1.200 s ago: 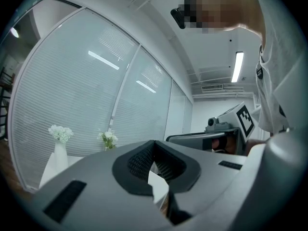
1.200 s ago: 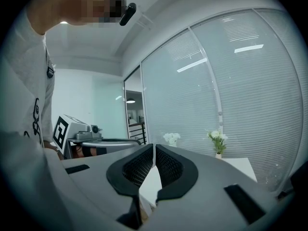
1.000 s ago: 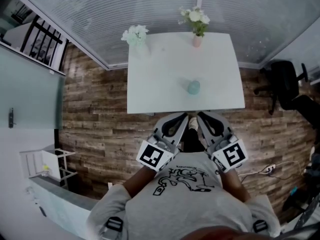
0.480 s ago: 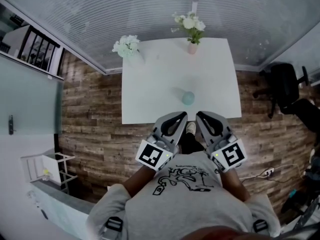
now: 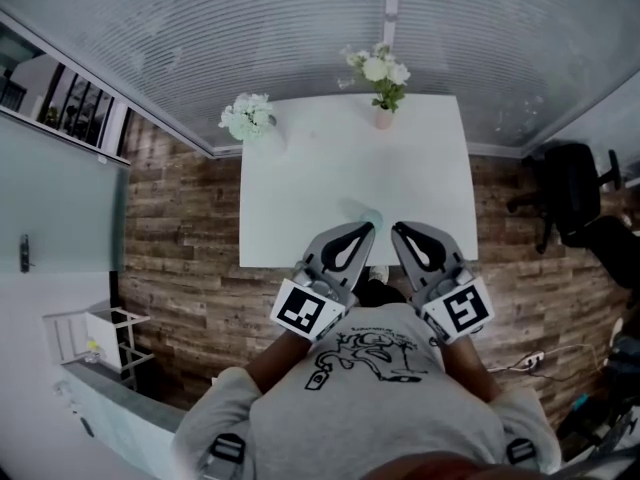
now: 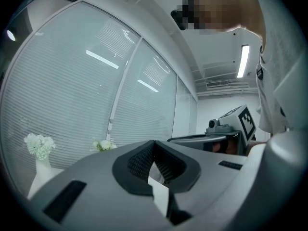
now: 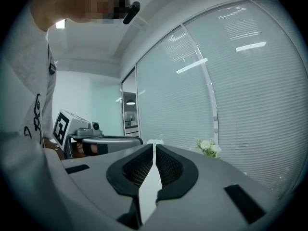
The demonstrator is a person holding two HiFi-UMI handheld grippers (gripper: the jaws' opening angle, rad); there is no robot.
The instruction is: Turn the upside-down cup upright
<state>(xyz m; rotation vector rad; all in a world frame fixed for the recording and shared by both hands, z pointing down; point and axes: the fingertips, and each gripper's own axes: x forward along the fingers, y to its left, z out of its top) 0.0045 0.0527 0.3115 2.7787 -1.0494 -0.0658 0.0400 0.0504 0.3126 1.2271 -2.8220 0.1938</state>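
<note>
White rack [image 5: 95,330]: on the floor at 8 o'clock from the table, well apart from it.
Wood floor [image 5: 185,233]: brown planks around the table's left, near and right sides.
Left bouquet [image 5: 246,116]: white flowers at the table's 10 o'clock corner; in the left gripper view they stand in a white vase at the far left.
Table [image 5: 310,193]: white and rectangular, with its far edge against the blind-covered glass wall [image 5: 300,38].
Right bouquet [image 5: 382,71]: white flowers in a small pink vase at the table's 12 o'clock edge.
Office chair [image 5: 572,183]: black, on the floor at 3 o'clock from the table.
In the way: the tip of the left gripper overlaps the cup's near side in the head view, so little of the cup shows.
Left gripper [image 5: 367,229]: clenched on nothing, its ribbed pads meeting at the tip [image 6: 154,143], held level over the table's near edge.
Cup [image 5: 372,216]: pale teal, at the table's 6 o'clock edge, just beyond and between the two gripper tips. Only a small rounded part is visible, and I cannot tell which way up it stands.
Right gripper [image 5: 398,230]: clenched and empty, pads together [image 7: 154,146], just beside the left one, at 4 o'clock from the cup.
</note>
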